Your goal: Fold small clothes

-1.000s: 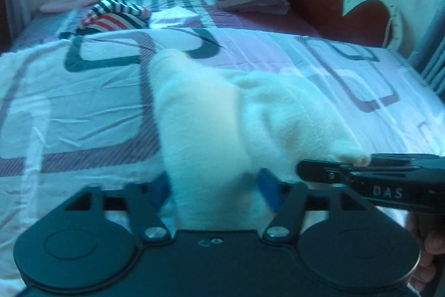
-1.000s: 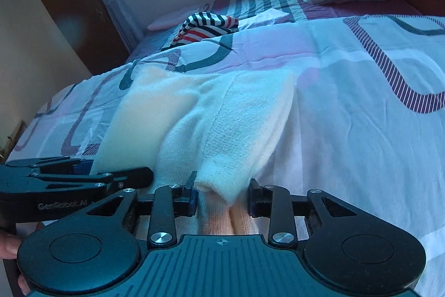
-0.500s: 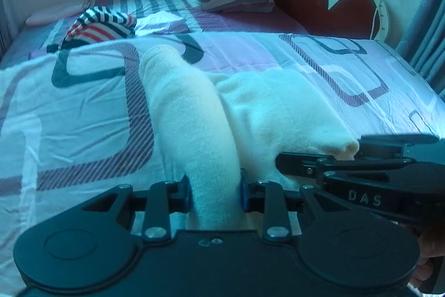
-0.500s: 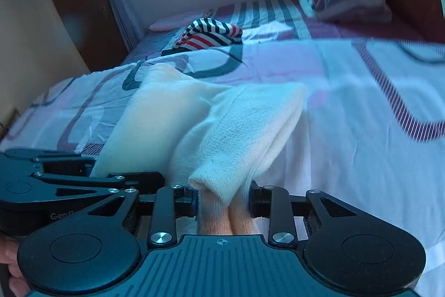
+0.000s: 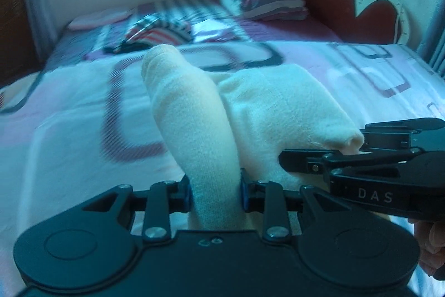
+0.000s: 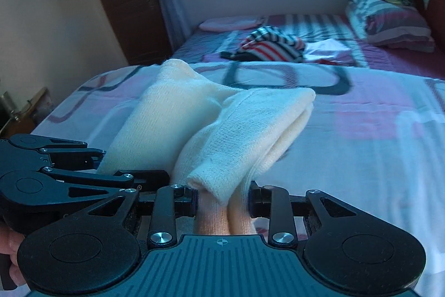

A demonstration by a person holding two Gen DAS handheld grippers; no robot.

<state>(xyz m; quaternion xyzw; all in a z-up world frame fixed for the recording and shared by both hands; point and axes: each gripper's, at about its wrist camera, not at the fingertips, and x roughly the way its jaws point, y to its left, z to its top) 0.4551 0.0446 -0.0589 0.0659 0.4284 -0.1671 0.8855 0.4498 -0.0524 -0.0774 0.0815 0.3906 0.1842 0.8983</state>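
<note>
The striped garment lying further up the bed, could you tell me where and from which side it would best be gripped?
The striped garment sits in a bunched heap, so no hem or corner is clear. I would probably come from the near side, over the quilt, and pinch its raised top fold, where cloth stands clear of the bed.

Left gripper point(image 5: 215, 192) newly clamping garment point(image 5: 194, 130)
</note>
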